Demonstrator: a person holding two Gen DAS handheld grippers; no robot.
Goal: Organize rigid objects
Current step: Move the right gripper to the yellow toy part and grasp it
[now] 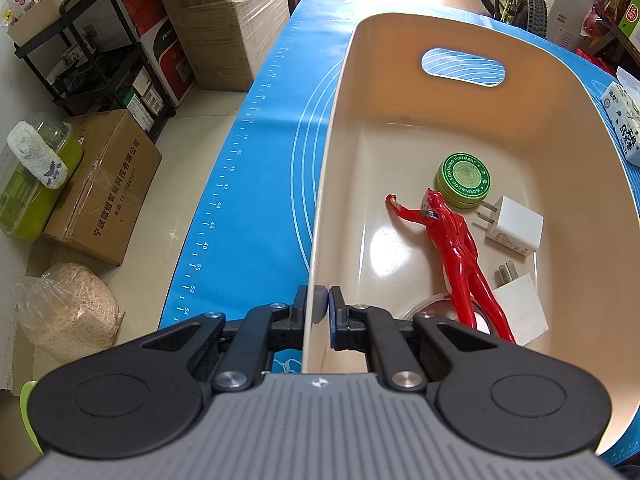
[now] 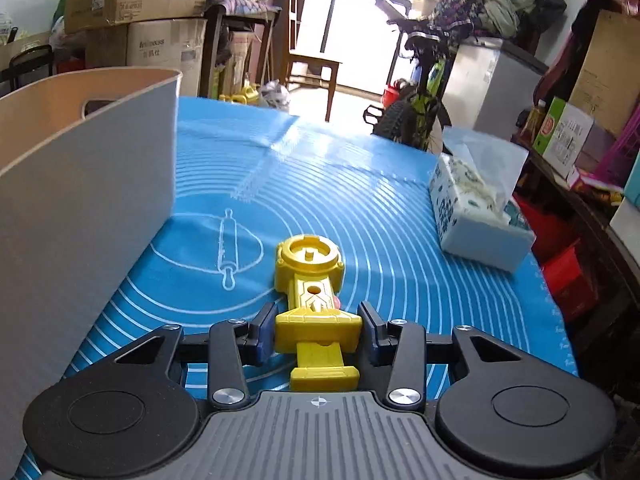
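Observation:
My left gripper (image 1: 322, 304) is shut on the left rim of a beige plastic basket (image 1: 332, 128) that stands on the blue mat. Inside the basket lie a red toy figure (image 1: 452, 240), a green ointment tin (image 1: 464, 180), two white plug adapters (image 1: 514, 226) and a clear tape roll partly hidden under the figure. In the right wrist view my right gripper (image 2: 318, 332) has its fingers on both sides of a yellow toy launcher (image 2: 312, 280) lying on the mat; the pads sit at its flared body. The basket's outer wall (image 2: 80, 200) stands to its left.
A tissue pack (image 2: 476, 208) lies on the blue mat (image 2: 360, 184) at the right. The table's left edge (image 1: 224, 184) drops to a floor with cardboard boxes, a shelf rack and a bag. A bicycle and cluttered shelves stand beyond the table.

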